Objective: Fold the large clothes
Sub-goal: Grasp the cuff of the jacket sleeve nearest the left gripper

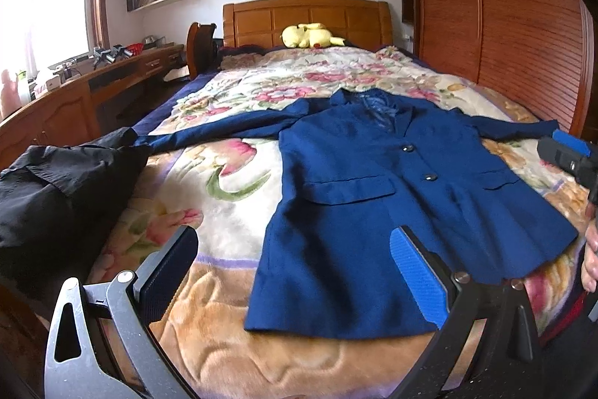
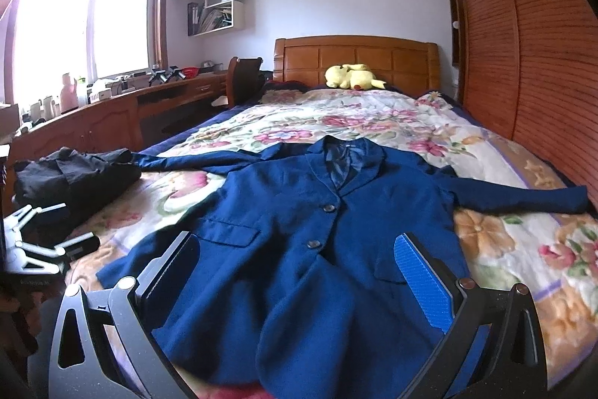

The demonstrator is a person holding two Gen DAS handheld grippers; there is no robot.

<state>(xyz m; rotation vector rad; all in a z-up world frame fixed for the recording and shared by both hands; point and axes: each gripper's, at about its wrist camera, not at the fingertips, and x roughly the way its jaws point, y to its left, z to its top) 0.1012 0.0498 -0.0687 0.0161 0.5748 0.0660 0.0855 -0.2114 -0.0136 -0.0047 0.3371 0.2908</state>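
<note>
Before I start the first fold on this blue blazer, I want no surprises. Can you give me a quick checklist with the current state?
1. Blazer lies flat, front up, buttoned: ok.
2. Both sleeves spread out sideways: ok.
3. Left gripper open, holding nothing: ok.
4. Right gripper open, over the hem: ok.
5. Fold area clear: not ok, black garment touches the sleeve end nearest it.
6. Back of the blazer smooth underneath: cannot tell.

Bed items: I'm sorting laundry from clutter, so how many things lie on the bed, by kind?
Jackets: 1, the blue jacket
Dark clothes: 1 black pile; I cannot tell how many pieces
Plush toys: 1, the yellow plush
Total: 3
</note>
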